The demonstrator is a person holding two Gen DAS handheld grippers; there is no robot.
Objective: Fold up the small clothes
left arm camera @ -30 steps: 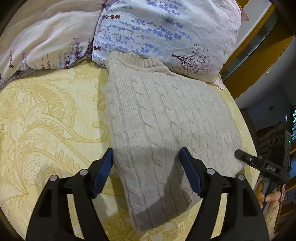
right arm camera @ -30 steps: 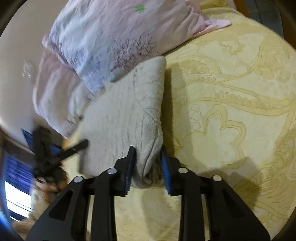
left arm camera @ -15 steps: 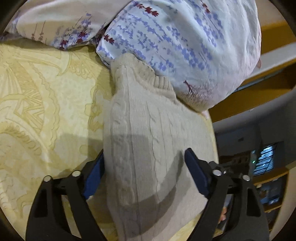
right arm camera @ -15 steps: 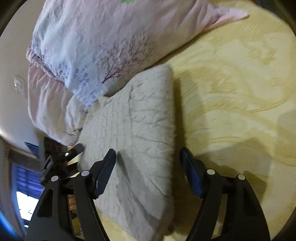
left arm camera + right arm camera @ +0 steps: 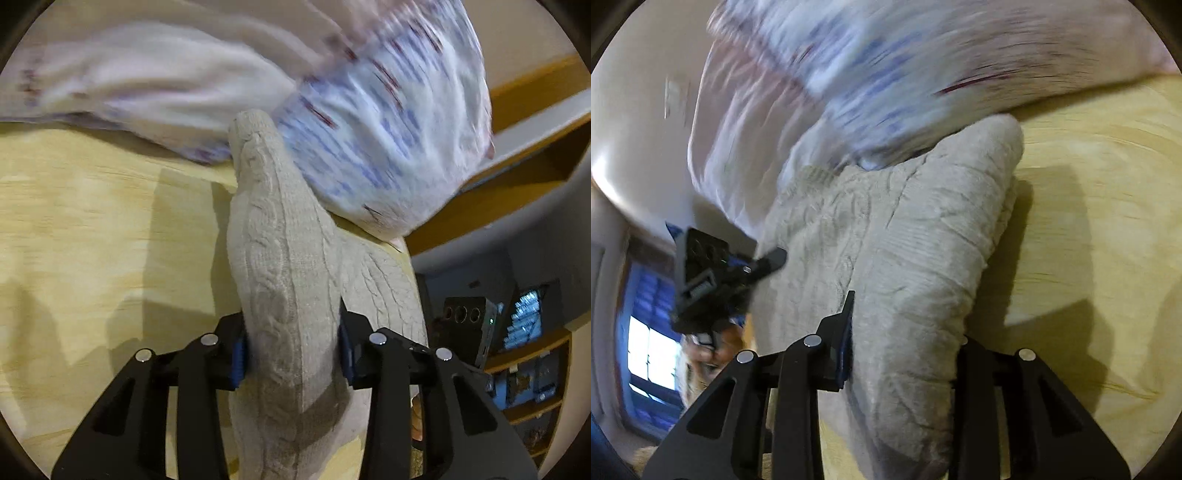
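A folded beige cable-knit sweater lies on the yellow patterned bedspread, its far end against the pillows. My left gripper is shut on the sweater's near edge, the knit bunched up between its blue pads. In the right wrist view the same sweater shows its folded bulk. My right gripper is shut on its other edge; the right finger is partly hidden by the fabric. The left gripper also shows there, at the sweater's far side.
Two floral pillows lie at the head of the bed, blurred by motion. The bed's edge, a wooden frame and shelves with a speaker are to the right. A window shows at the left.
Both grippers went from wide open around the sweater to shut on its two edges. The knit now bunches up between the fingers. Both cameras are moving, blurring the pillows.
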